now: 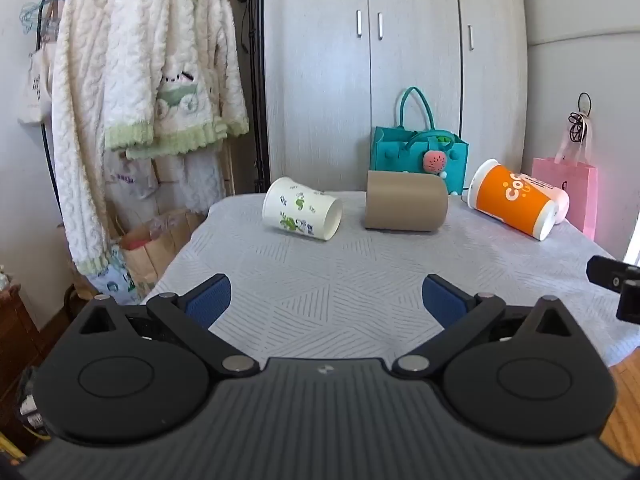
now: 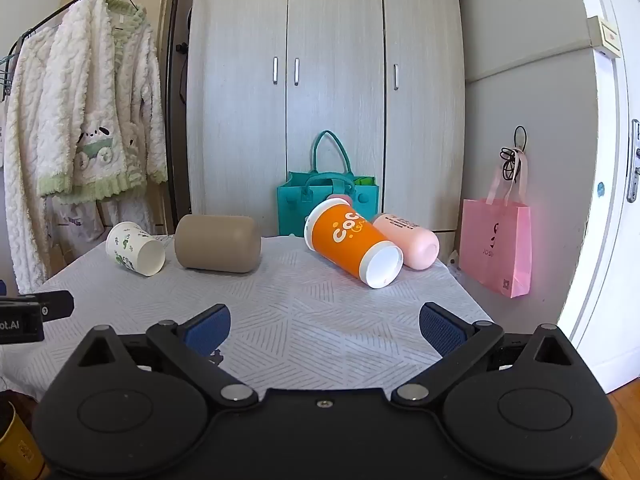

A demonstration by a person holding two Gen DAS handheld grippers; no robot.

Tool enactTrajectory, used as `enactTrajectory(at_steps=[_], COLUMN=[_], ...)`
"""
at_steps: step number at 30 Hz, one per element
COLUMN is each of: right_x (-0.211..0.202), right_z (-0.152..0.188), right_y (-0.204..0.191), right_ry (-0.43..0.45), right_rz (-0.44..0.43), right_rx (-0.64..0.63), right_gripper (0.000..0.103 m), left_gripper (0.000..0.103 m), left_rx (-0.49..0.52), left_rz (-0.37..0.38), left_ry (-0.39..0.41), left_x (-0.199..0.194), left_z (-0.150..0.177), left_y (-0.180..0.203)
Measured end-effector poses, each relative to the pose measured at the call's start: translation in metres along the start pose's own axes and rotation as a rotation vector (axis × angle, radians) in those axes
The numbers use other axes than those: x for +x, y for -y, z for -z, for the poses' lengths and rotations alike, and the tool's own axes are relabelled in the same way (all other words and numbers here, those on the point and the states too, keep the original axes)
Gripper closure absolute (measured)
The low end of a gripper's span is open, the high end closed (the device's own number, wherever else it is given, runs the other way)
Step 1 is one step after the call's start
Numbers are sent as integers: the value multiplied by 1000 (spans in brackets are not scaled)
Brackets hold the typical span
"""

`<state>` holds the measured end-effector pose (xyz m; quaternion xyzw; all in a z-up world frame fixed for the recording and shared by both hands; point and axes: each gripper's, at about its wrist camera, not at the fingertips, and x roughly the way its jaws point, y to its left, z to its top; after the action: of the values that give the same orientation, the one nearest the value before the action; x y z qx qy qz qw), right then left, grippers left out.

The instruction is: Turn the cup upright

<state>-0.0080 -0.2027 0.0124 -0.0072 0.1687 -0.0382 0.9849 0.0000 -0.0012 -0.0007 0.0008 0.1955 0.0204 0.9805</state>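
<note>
Your left gripper (image 1: pixel 326 300) and right gripper (image 2: pixel 325 330) hover over the near edge of the table (image 1: pixel 320 280), both with fingers spread wide and holding nothing. Farther back, four cups lie on their sides in a row: at 11 o'clock in your left view the white paper cup (image 1: pixel 302 209), at 12 the tan cup (image 1: pixel 405 201), at 1 the orange cup (image 1: pixel 514 200), touching the pink cup (image 2: pixel 406 241) behind it. Beyond them stand a teal bag (image 1: pixel 418 156) and the wardrobe (image 1: pixel 400 60).
</note>
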Motion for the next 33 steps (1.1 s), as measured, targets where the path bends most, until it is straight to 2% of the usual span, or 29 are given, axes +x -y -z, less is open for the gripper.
enactTrajectory(at_steps=[1,5,11,19,24,28,33], right_x=[0,0,-4,-3,-4,-3,-6], right_z=[0,0,-1,3,2,3,4], right_y=[0,0,4,6,8,9,7], right_ry=[0,-1,4,6,11,13,26], right_rz=[0,2,13,17,20,24,25], right_rx=[0,1,6,24,34,41,36], right_gripper=[1,1,1,1,1,1,1], left_gripper=[0,0,0,0,0,0,0], left_rx=[43,38,55,29,-11,-7,-67], left_rz=[-6,45,35,58,104,95,110], left_ry=[-1,31,80,117,156,177,195], left_x=[3,-5,-10,-16,-23,-27,-28], left_z=[0,4,7,7,5,4,4], left_y=[10,9,9,8,4,5,-5])
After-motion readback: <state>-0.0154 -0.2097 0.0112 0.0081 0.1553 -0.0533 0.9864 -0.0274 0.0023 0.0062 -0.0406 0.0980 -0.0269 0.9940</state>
